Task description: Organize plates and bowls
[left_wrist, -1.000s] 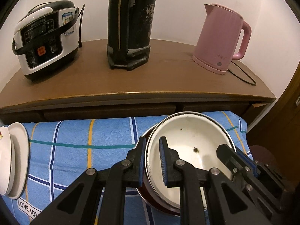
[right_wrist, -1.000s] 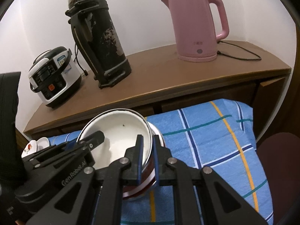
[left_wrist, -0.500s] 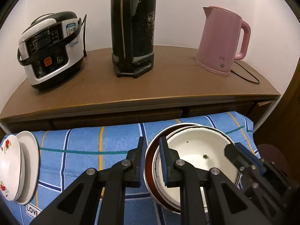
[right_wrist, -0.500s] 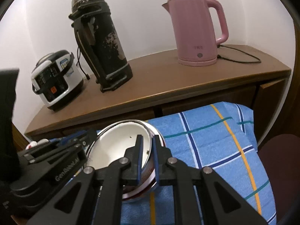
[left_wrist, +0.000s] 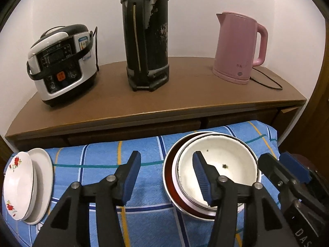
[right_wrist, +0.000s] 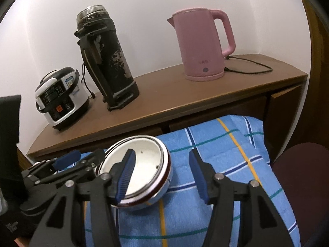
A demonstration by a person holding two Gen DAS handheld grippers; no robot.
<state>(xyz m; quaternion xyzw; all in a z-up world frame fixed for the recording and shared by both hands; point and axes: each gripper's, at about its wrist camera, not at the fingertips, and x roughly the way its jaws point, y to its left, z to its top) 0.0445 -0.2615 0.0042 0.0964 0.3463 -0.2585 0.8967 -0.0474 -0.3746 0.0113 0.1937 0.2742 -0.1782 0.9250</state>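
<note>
The white enamel bowl (left_wrist: 218, 162) now sits nested in the dark-red bowl (left_wrist: 169, 177) on the checked cloth (left_wrist: 98, 160), its rim between both tools' fingers. A second ago the left gripper (left_wrist: 166, 177) and right gripper (right_wrist: 161, 175) pinched that rim; now their jaws are opening and the pads stand clear: stacking looks finished. Glossy floral plates (left_wrist: 18, 185) lie far left of the left gripper

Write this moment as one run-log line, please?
left gripper: opening, nothing held | right gripper: opening, nothing held | white bowl: nested in red bowl on cloth
</note>
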